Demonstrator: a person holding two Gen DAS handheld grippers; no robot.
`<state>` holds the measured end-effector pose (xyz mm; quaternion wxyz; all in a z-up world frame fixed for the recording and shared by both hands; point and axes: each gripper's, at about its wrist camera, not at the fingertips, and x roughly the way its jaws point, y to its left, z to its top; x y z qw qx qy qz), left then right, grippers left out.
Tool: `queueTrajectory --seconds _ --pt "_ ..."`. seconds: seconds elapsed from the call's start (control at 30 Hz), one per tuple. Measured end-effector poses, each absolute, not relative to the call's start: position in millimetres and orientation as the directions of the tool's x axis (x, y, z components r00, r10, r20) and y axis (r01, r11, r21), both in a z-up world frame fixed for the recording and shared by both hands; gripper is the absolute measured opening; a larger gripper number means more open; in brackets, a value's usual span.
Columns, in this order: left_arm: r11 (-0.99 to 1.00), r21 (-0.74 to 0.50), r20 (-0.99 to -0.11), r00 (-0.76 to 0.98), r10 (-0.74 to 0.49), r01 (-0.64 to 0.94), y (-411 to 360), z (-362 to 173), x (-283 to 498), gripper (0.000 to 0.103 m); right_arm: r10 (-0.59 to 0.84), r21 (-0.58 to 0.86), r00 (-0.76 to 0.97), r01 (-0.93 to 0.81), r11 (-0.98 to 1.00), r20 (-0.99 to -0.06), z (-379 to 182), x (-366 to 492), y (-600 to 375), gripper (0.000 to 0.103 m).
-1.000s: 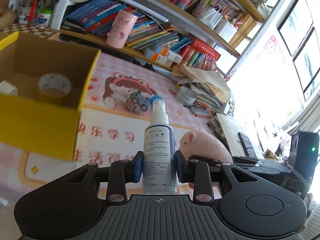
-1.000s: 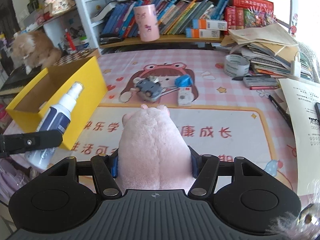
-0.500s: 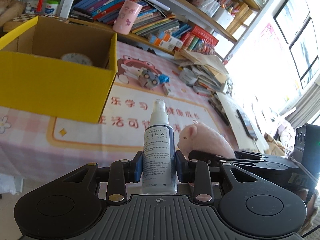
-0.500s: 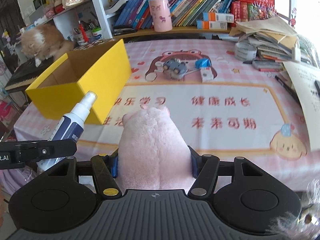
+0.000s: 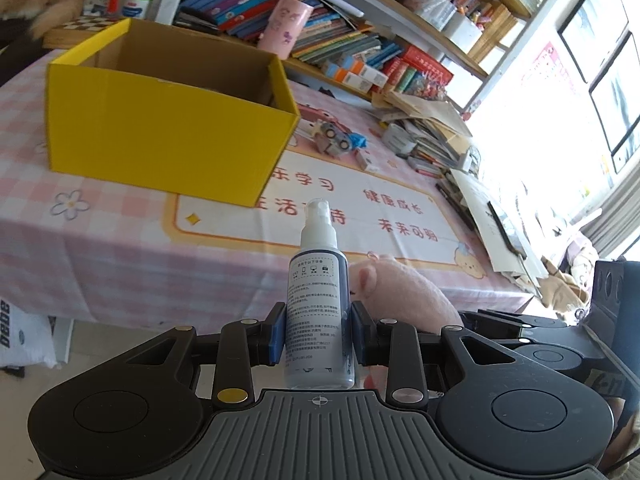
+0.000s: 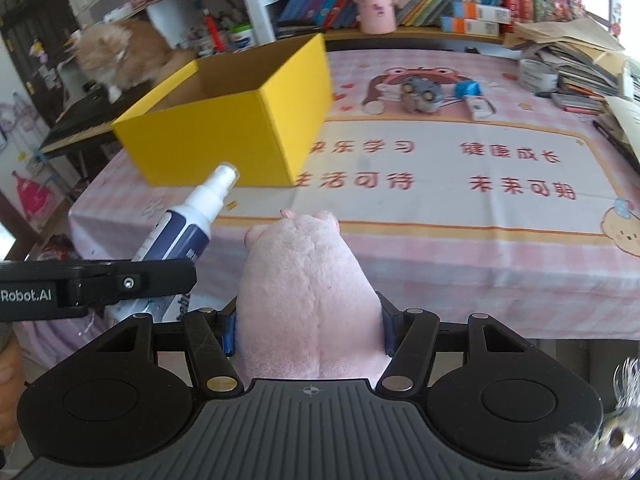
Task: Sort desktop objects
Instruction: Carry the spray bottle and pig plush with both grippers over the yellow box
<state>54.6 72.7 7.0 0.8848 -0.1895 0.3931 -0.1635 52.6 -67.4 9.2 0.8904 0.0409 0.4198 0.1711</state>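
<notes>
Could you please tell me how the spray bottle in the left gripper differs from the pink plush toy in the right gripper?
The spray bottle is a slim, hard cylinder, white and dark blue with printed text; the pink plush toy is fat, soft and fuzzy, plain pink. The left gripper stands nearly closed on the narrow bottle, while the right gripper stands much wider around the toy. Both are clamped between blue pads and held off the table.

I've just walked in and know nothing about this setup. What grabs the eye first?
The bright yellow box on the pink tablecloth's left side stands out most. In front of the table's near edge, the left gripper clamps a white spray bottle, and the right gripper squeezes a pink plush pig.
</notes>
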Motion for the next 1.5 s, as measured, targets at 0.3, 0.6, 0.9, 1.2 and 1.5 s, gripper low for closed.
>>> queueTrajectory --seconds 0.3,0.6,0.9,1.2,1.5 --pt "0.869 -0.489 -0.627 0.662 -0.411 0.076 93.3 0.6 35.5 0.031 0.36 0.208 0.56 -0.318 0.925 -0.746 8.0 42.1 -47.0 0.059" --pt "0.869 -0.493 -0.623 0.684 -0.379 0.033 109.5 -0.1 24.7 0.031 0.386 0.201 0.545 -0.369 0.908 -0.744 9.2 40.4 -30.0 0.059" --pt "0.866 -0.5 -0.615 0.705 -0.354 -0.001 118.6 2.5 19.2 0.031 0.415 0.209 0.527 -0.406 0.89 -0.742 10.4 44.5 -17.2 0.059" --pt "0.861 -0.507 -0.599 0.729 -0.331 -0.026 129.6 11.3 18.6 0.031 0.45 0.229 0.51 -0.438 0.869 -0.733 13.4 48.5 -7.5 0.059" --pt "0.851 -0.523 -0.549 0.78 -0.301 -0.04 136.6 34.3 28.4 0.031 0.475 0.216 0.542 -0.473 0.854 -0.693 31.8 71.5 -1.9 0.059"
